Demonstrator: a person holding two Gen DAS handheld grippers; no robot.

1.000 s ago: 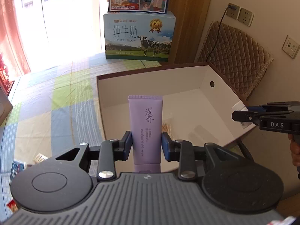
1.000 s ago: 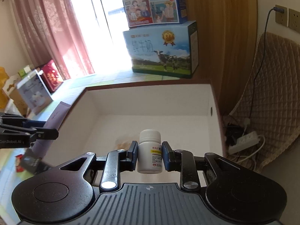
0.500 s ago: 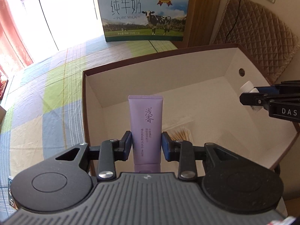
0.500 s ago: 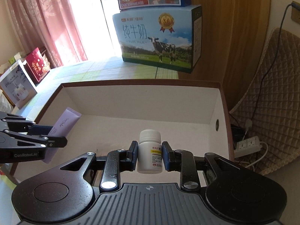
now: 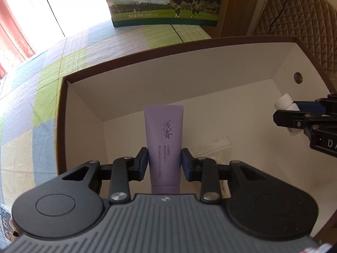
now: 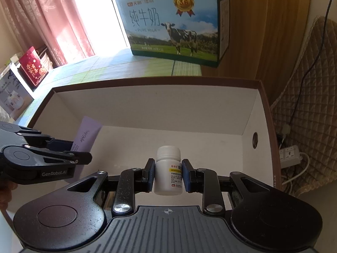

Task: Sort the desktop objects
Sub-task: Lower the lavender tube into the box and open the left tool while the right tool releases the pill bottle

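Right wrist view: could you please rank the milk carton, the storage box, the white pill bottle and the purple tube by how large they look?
1. Storage box, widest in frame.
2. Milk carton, though it stands farther back.
3. and 4. White pill bottle and purple tube look alike; the tube is partly hidden behind the left gripper, so I won't rank them.

**Both grippers over the open box**

The box [image 6: 147, 113] sat on the counter [image 5: 42, 88], with the milk carton [image 6: 172, 27] behind it. The left gripper [image 5: 164, 164] hung over the box's left part, the tube [image 5: 163, 143] between its jaws. The right gripper [image 6: 167, 175] hung over the right part, the bottle [image 6: 168, 172] between its jaws. A bag [image 5: 212, 147] lay on the box floor, between the two. A power strip [image 6: 289, 156] lay right of the box, a mat [image 6: 311, 105] behind it.
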